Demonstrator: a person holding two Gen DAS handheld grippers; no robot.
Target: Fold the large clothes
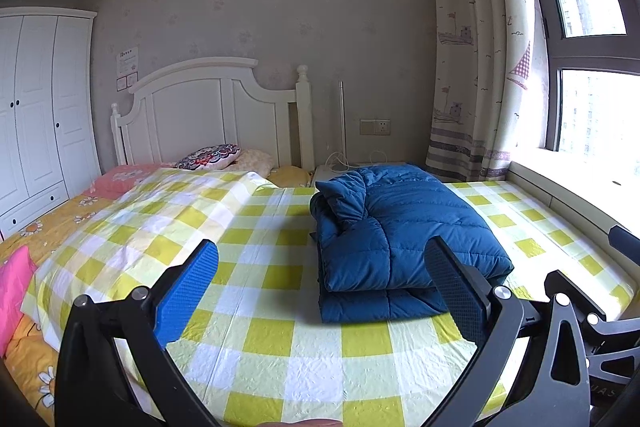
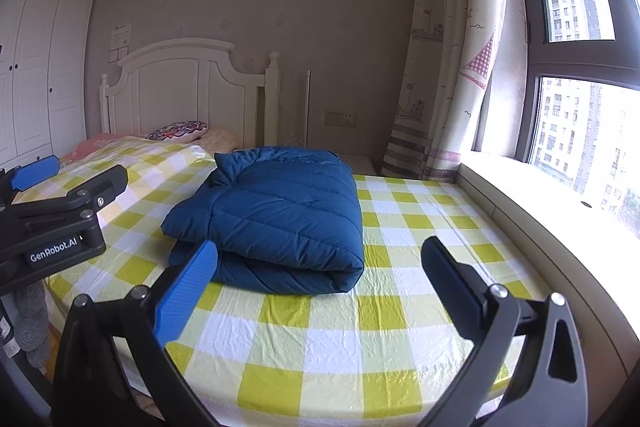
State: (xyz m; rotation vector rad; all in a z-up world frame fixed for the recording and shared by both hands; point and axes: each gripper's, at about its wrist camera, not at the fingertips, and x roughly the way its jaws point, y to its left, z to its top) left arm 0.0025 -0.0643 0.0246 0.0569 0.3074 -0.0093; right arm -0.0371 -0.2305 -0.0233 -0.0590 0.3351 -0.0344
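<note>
Blue quilted fabric marks the folded jacket [image 1: 400,239], a thick rectangular bundle lying on the yellow-and-white checked sheet [image 1: 272,359] toward the window side of the bed. Its long axis runs from the near edge of the bed toward the headboard [image 1: 208,111], with the rounded fold facing the cameras and the collar end pointing away at the far side. Bare checked sheet lies open in front of the bundle and to its left; on the right a narrower strip of sheet separates it from the pale window ledge [image 2: 532,211], which borders the mattress. The near edge of the bed curves just below both tools.

Both tongs are spread wide with nothing between them. The left gripper [image 1: 320,291] hangs above the sheet just short of the jacket's near fold. The right gripper [image 2: 320,287] hovers likewise, its blue pad [image 2: 188,291] close beside the bundle's near left corner.
</note>
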